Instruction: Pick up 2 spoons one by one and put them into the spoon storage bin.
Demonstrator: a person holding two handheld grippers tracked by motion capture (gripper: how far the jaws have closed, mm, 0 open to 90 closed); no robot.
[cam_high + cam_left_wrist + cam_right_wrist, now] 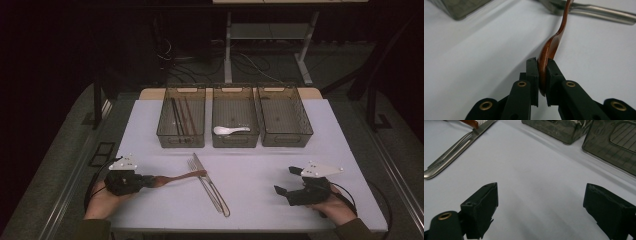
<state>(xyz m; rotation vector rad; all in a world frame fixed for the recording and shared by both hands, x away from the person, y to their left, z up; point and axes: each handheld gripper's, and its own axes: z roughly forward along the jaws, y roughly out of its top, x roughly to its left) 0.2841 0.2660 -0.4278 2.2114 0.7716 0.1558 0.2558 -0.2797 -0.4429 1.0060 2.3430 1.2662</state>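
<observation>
Left gripper (542,75) clamped on the bowl end of the wooden spoon (177,177), long axis running from that gripper toward the fork (200,176) mid-bench, handle tip lying across it; right gripper (540,211) gaping wide, well apart from the spoon.

A reddish-brown wooden spoon (177,177) is held by its bowl end, turned on edge, its curved handle laid across the fork (193,165) and knife (212,190).
</observation>
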